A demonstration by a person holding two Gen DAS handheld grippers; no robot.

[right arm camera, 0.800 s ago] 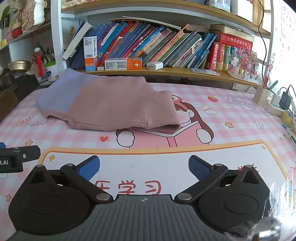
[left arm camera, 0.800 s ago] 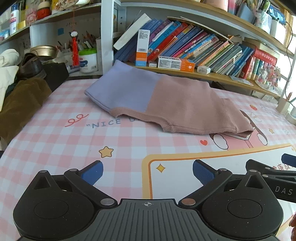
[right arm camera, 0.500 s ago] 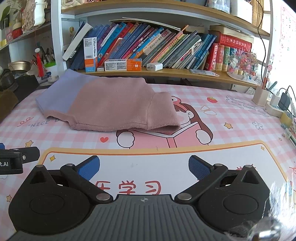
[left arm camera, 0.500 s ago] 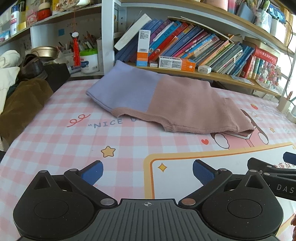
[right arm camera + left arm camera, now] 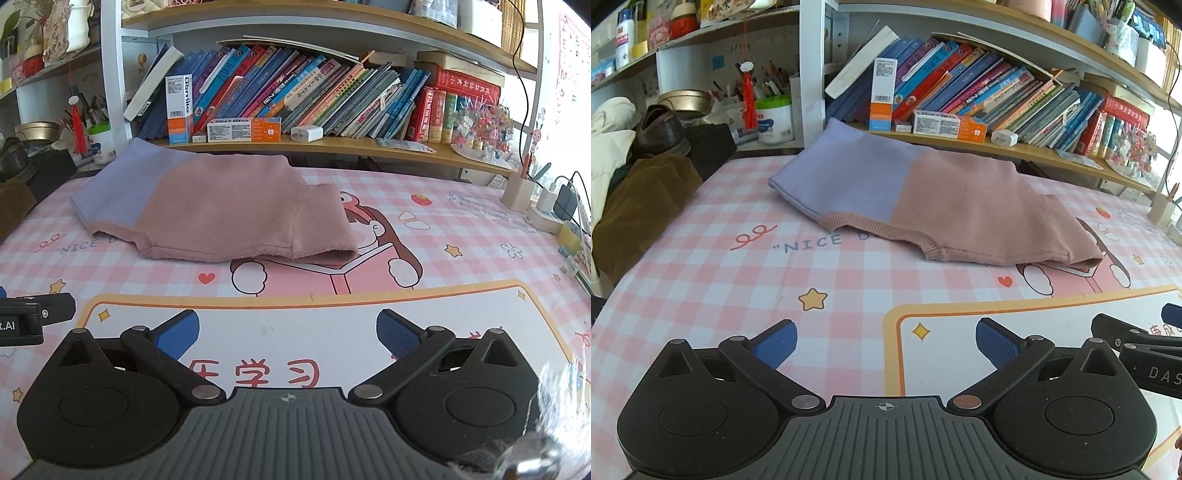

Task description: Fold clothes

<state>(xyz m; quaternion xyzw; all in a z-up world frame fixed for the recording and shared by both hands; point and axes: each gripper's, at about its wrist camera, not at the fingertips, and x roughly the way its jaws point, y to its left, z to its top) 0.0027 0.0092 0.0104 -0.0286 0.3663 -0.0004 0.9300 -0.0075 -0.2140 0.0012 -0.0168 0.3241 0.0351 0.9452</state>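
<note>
Sweater, folded, far side of tabletop below the shelf.
Left gripper and right gripper: fingers spread, empty, well short of it. Best to pinch the near hem at 2 corners and lift evenly.

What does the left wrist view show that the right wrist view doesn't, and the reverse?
Only the left wrist view: the brown garment heaped at the table's left edge, cream fabric behind it, and the right gripper entering from the right.

Only the right wrist view: the pen holder and chargers at the table's right side, and the left gripper entering from the left.

Both: the folded sweater on the checked mat, the bookshelf behind it, and each camera's own open jaws, holding nothing.
</note>
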